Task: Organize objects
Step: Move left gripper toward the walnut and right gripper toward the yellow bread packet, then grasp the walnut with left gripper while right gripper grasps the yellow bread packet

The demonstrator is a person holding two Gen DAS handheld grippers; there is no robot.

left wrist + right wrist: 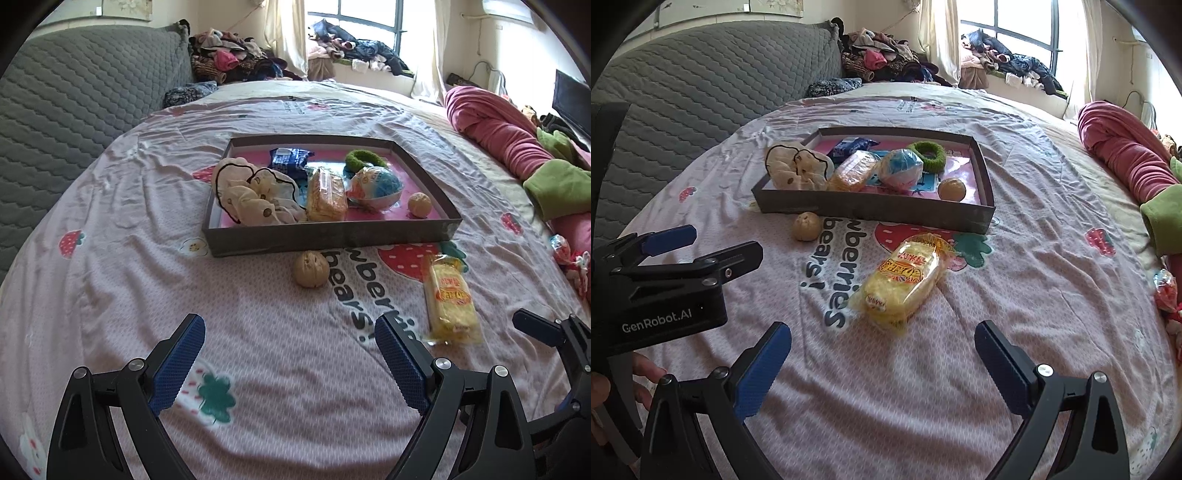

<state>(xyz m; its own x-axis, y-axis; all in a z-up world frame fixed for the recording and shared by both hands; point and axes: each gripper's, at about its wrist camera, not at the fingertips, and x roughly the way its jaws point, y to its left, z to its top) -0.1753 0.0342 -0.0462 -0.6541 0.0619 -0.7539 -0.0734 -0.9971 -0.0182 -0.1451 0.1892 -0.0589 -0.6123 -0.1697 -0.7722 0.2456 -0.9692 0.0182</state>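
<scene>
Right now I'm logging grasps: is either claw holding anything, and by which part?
Nothing is held. The left claw and right claw are both open and empty above the bedsheet, short of the yellow snack pack.

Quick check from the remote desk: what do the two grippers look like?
Both alike: black angular frames with silver bolts and blue textured pads. The left gripper shows white "GenRobot.AI" lettering on its black body in the right wrist view. The right gripper shows no lettering. No cables or sleeves visible.
</scene>
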